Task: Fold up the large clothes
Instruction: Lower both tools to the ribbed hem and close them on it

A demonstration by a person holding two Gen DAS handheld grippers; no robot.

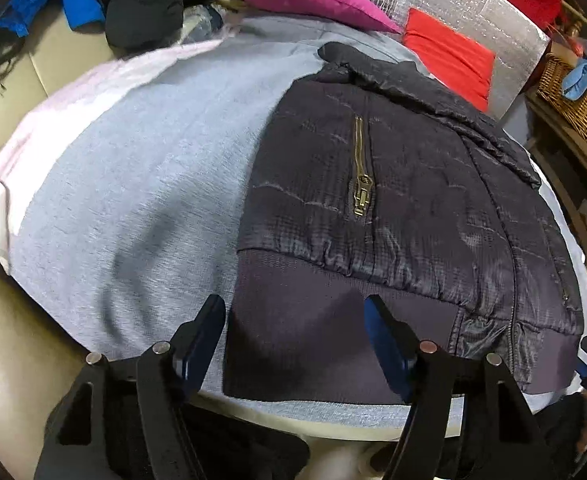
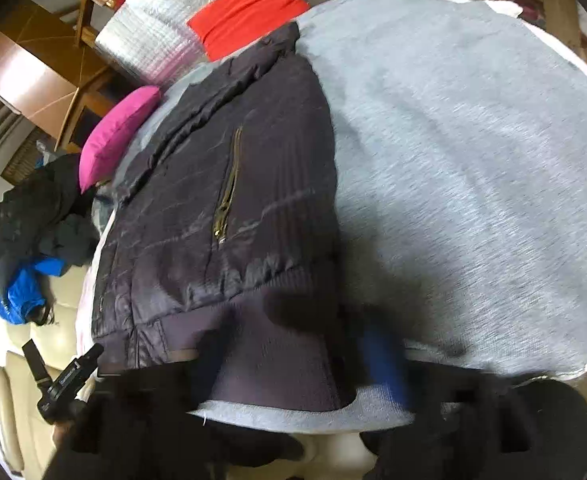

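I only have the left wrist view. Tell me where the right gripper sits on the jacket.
Observer: The right gripper is open and blurred, with its fingers on either side of the hem corner of the jacket.
Operator: Give me each finger's side.
Observer: The blue finger is over the grey sheet just past the jacket's edge. The other finger is over the ribbed hem.
Operator: Now place my left gripper from that camera.
Observer: The left gripper shows at the jacket's opposite hem corner, over the beige cushion.
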